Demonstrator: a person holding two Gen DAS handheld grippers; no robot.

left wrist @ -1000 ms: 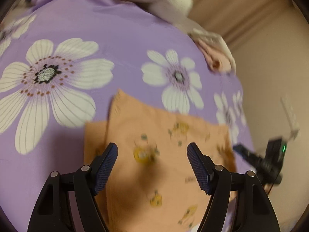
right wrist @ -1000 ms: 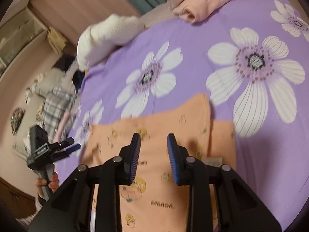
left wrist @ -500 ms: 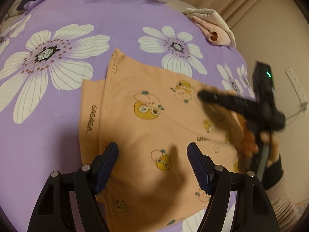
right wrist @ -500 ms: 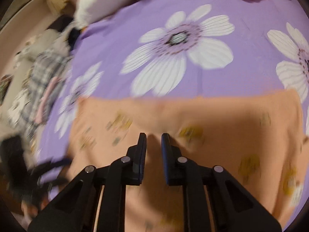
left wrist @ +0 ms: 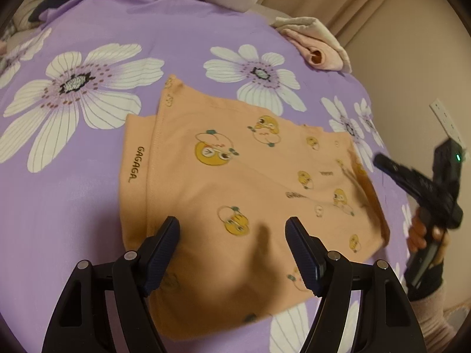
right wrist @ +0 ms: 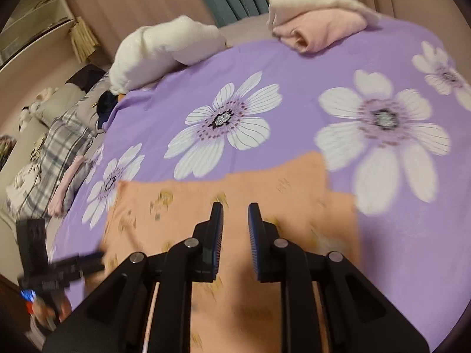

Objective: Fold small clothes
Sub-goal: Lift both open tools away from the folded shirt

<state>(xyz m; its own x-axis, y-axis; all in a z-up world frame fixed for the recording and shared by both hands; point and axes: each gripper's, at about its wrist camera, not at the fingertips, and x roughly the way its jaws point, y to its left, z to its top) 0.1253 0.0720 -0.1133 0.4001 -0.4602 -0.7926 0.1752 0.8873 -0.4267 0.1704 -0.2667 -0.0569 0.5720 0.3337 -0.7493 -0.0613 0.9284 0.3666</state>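
Note:
An orange child's garment (left wrist: 235, 182) with yellow duck prints lies flat on the purple flowered bedspread (left wrist: 88, 44), partly folded, with a narrower layer sticking out at its left. My left gripper (left wrist: 232, 247) is open and empty above the garment's near edge. My right gripper (right wrist: 234, 235) hovers over the same garment (right wrist: 265, 194) with its fingers a narrow gap apart and nothing between them. The right gripper also shows in the left wrist view (left wrist: 412, 182) beyond the garment's right edge. The left gripper shows in the right wrist view (right wrist: 59, 270) at the garment's left side.
A folded pink and cream pile (left wrist: 315, 47) sits at the far edge of the bed, also in the right wrist view (right wrist: 318, 26). A white plush pillow (right wrist: 164, 53) and plaid clothes (right wrist: 59, 144) lie at the far left. A wall (left wrist: 412, 58) is right of the bed.
The right gripper has drawn back off the garment toward its right edge and opened slightly. The left gripper has stayed open over the near edge, lifting a little.

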